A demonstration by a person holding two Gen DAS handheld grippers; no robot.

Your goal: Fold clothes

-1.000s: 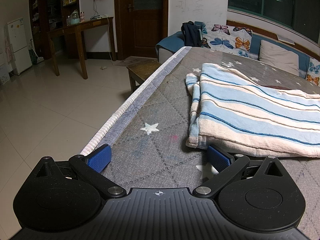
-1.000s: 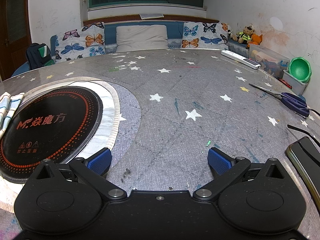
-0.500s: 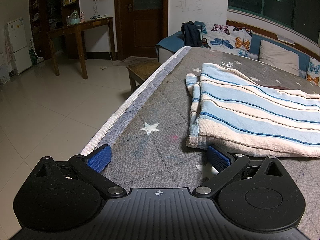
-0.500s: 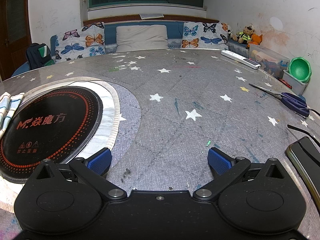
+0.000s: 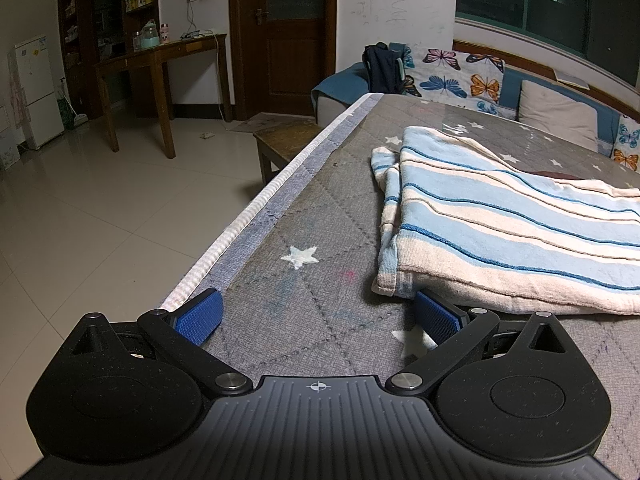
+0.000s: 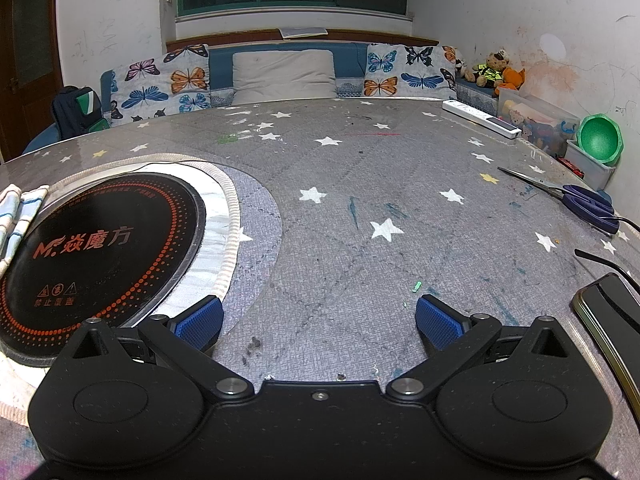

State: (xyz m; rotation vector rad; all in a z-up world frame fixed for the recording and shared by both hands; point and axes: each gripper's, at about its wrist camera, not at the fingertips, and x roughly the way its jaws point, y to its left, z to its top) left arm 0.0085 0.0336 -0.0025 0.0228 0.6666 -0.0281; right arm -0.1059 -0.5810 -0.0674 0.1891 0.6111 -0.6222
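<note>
1. Left gripper (image 5: 318, 316): jaws spread wide, holding nothing, low over the table (image 5: 320, 208). Its right pad (image 5: 436, 318) sits just at the near hem of the striped cloth (image 5: 500, 232); can't tell if it touches.
2. Cloth: one piece, blue and cream stripes, folded in layers, flat on the table, right of the left gripper. Its far corner shows at the left edge of the right wrist view (image 6: 16, 212), lying on the rim of the round cooktop (image 6: 100, 248).
3. Table edge: piped border (image 5: 248, 216) runs along the left side; left pad (image 5: 198, 316) is right at it, tiled floor (image 5: 100, 220) beyond.
4. Right gripper (image 6: 318, 318): wide, nothing held, over bare tabletop. Open room ahead and centre.
5. Right-side clutter: one pair of scissors (image 6: 576, 198), one phone (image 6: 612, 316), one power strip (image 6: 482, 118), one green bowl (image 6: 600, 140).
6. Count: two grippers, one cloth, one cooktop.
</note>
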